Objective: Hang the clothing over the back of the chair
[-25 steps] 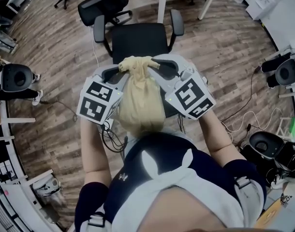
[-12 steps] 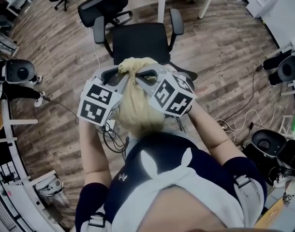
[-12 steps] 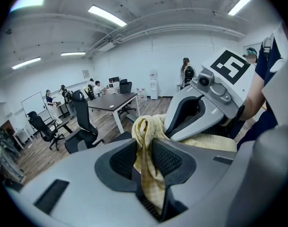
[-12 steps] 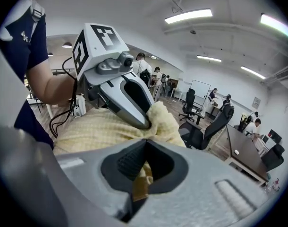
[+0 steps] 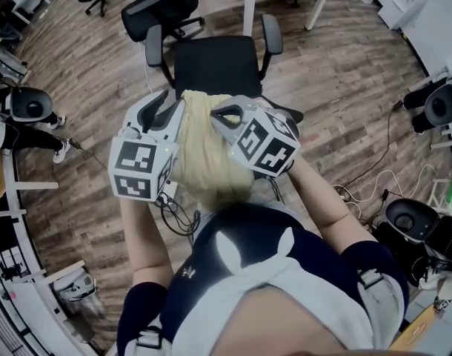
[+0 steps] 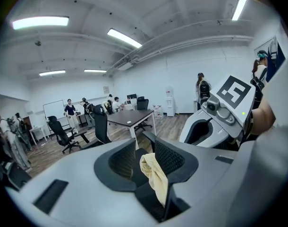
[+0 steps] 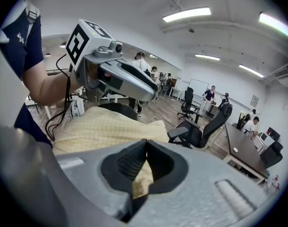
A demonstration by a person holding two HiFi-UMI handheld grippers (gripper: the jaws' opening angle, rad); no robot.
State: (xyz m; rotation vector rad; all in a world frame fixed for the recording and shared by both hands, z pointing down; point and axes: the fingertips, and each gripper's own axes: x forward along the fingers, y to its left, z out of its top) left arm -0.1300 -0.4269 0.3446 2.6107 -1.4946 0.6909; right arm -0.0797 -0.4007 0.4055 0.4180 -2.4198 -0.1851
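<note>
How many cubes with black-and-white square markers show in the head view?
2. One white cube with square markers is left of the pale yellow knitted clothing; the other is right of it. None appears hidden.

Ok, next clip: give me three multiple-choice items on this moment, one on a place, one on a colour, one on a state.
1. In the head view, the seat of the nearest black chair lies:
A) just beyond the clothing
B) behind the person
C) far off by the wall

2. The clothing is:
A) navy
B) pale yellow
C) red

3. The right gripper is:
A) wide open and empty
B) shut on the clothing
C) shut on a cable

Answers:
1 A: the seat sits straight past the clothing, in front of the person.
2 B: the fabric shows pale yellow in every view.
3 B: its jaws are together with yellow fabric pinched between them.
</note>
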